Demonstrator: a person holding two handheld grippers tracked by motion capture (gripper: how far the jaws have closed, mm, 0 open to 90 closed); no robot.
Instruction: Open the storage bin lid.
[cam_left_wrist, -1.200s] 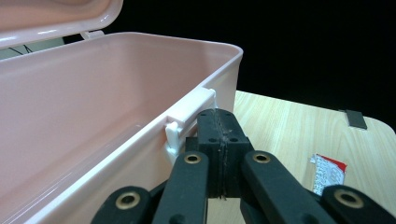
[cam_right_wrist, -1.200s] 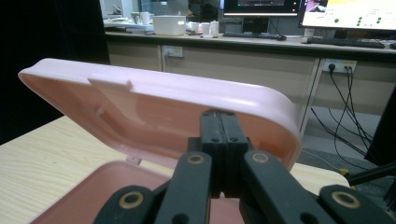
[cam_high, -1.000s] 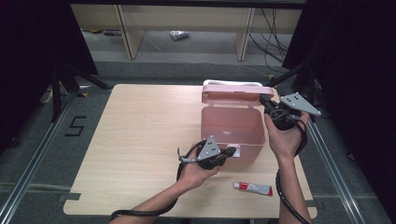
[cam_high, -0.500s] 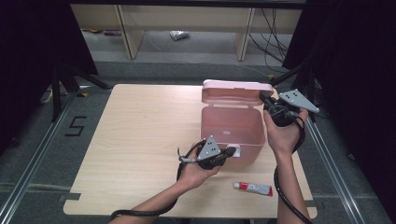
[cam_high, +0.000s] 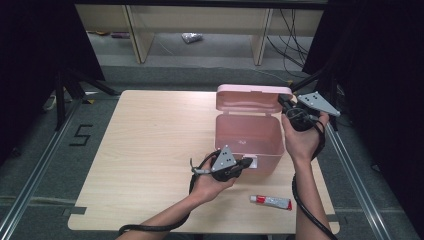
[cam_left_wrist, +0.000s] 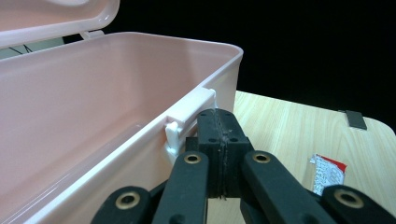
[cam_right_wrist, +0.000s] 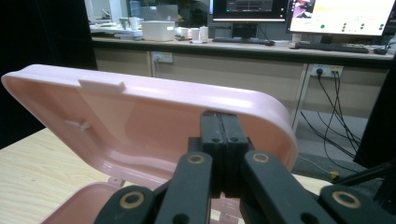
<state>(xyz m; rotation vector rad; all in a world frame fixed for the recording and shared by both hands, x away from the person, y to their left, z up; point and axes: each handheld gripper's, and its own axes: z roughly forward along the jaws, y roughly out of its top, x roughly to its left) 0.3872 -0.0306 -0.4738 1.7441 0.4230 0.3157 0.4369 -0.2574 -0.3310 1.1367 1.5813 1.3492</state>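
Note:
A pink plastic box (cam_high: 246, 136) stands open on the table's right half, nothing visible inside it. Its hinged lid (cam_high: 252, 98) stands up at the back. My left gripper (cam_high: 246, 162) is shut, its tips against the front wall beside the white latch (cam_left_wrist: 189, 116). In the left gripper view the box wall (cam_left_wrist: 93, 107) rises left of the left gripper (cam_left_wrist: 218, 120). My right gripper (cam_high: 282, 103) is shut at the lid's right end. The right gripper view has the right gripper (cam_right_wrist: 221, 122) resting against the lid's inner face (cam_right_wrist: 149, 119), nothing between the jaws.
A small white and red tube (cam_high: 271, 201) lies on the wooden table (cam_high: 150, 140) near the front right edge, also in the left gripper view as the tube (cam_left_wrist: 327, 171). Dark curtains flank the table; shelving legs stand behind it.
The lid has swung further up and back, with the right gripper following its right end. The left gripper has stayed at the front latch.

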